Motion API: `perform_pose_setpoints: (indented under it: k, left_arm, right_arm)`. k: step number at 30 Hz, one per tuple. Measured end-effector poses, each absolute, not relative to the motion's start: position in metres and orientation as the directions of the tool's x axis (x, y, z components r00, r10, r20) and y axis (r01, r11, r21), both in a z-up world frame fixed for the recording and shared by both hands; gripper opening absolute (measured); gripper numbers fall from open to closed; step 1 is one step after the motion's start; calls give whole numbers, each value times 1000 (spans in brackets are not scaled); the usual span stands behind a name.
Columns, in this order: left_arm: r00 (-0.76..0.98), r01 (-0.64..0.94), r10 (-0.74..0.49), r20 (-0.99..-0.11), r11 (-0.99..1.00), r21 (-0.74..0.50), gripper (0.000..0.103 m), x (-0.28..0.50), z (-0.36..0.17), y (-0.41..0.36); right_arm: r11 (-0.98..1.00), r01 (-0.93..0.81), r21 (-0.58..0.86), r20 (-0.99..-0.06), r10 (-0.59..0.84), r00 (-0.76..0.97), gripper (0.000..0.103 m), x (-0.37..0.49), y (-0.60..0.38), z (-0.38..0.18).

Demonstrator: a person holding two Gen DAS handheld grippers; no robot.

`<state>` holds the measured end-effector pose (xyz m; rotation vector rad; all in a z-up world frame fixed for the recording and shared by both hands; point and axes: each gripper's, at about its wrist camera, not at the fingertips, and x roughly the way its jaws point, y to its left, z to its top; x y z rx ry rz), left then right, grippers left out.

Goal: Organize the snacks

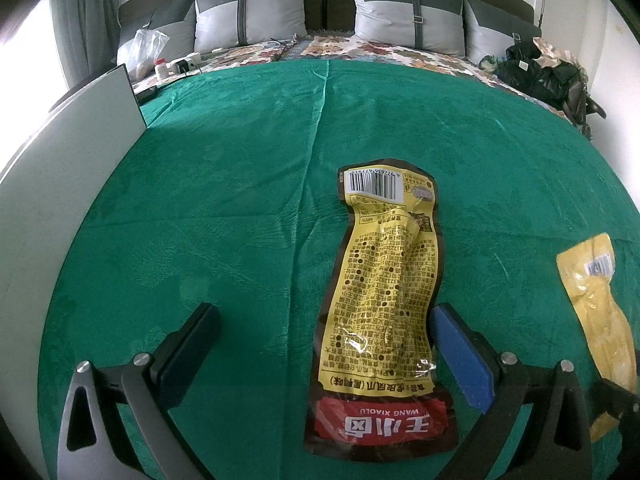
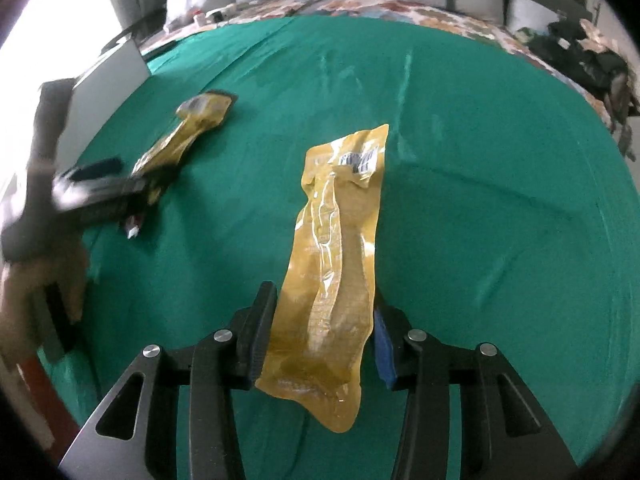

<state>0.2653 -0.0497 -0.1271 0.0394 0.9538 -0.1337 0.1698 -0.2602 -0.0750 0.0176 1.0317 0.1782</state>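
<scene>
Your right tongs (image 2: 320, 332) are clamped on the plain yellow snack pouch (image 2: 334, 276), pads pressing its lower half from both sides, its barcode end pointing away from you over the green bedspread (image 2: 480, 160). The printed yellow-and-red snack packet (image 1: 384, 312) lies flat on that bedspread between the pads of your left tongs (image 1: 324, 340), which stand wide apart and touch nothing. To the left of it a white panel (image 1: 72, 168) stands at the bed's edge. Grey pillows (image 1: 248, 12) line the headboard, with dark clothing (image 1: 548, 68) heaped at the far right.
</scene>
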Motion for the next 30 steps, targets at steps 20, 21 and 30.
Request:
perform_pose_setpoints:
  k: [20, 21, 30]
  left_arm:
    - [571, 132, -97, -815, 991, -25, 103, 266, -127, -50]
    - [571, 132, -97, -815, 991, -25, 103, 265, -127, -49]
    - [571, 133, -97, -815, 991, -25, 103, 265, -127, -49]
  right_arm:
    - [995, -96, 24, -786, 78, 613, 95, 173, -248, -89]
    - [995, -96, 24, -786, 78, 613, 95, 173, -248, -88]
    - [995, -96, 23, -786, 77, 613, 95, 174, -248, -89]
